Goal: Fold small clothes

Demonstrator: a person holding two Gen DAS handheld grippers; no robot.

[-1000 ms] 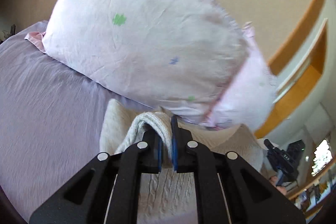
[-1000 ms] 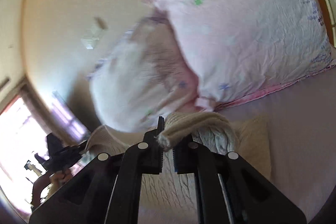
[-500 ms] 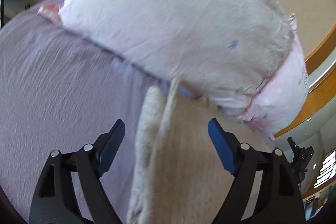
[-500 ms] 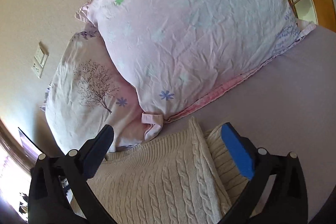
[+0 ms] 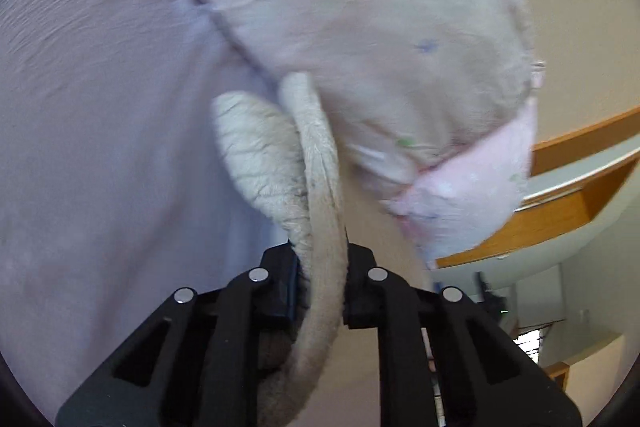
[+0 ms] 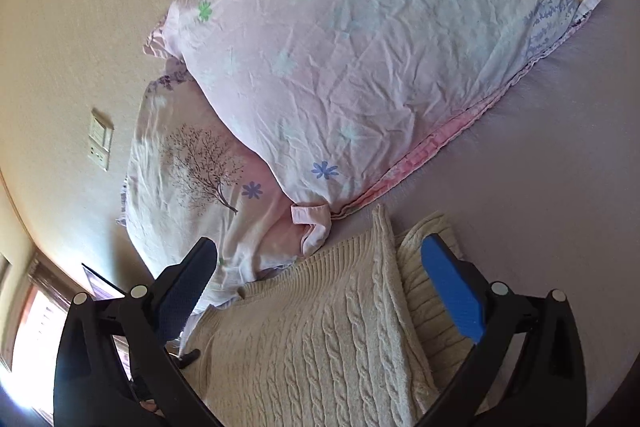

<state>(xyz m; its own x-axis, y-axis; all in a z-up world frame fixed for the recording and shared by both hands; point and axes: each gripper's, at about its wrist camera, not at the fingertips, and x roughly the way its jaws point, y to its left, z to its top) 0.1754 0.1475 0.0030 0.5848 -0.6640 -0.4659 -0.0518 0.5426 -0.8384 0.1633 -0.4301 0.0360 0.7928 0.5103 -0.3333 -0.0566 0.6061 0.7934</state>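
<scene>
- the left gripper [image 5: 320,279] has its jaws drawn in tight on a thick edge of the cream cable-knit sweater [image 5: 276,163], which rises between the pads and curves away toward the far pillows.
- in the left wrist view part of the sweater sags just left of the clamped edge, over the lavender bedsheet [image 5: 88,115]; the picture is blurred, so the knit pattern is hard to read there.
- the right gripper [image 6: 332,291] has its jaws spread wide and holds nothing; one blue pad [image 6: 452,291] shows on the right finger, and the dark left finger stands over the lower pillow.
- in the right wrist view the sweater [image 6: 320,339] lies flat on the bedsheet [image 6: 560,167], folded in layers, with a narrower folded part along its right side under the blue pad.
- its far edge lies just beside the floral pillow [image 6: 360,59] and the tree-print pillow [image 6: 192,171] to the left of it; i cannot tell whether it touches them.
- a wall switch plate [image 6: 100,145] sits on the beige wall left of the pillows.
</scene>
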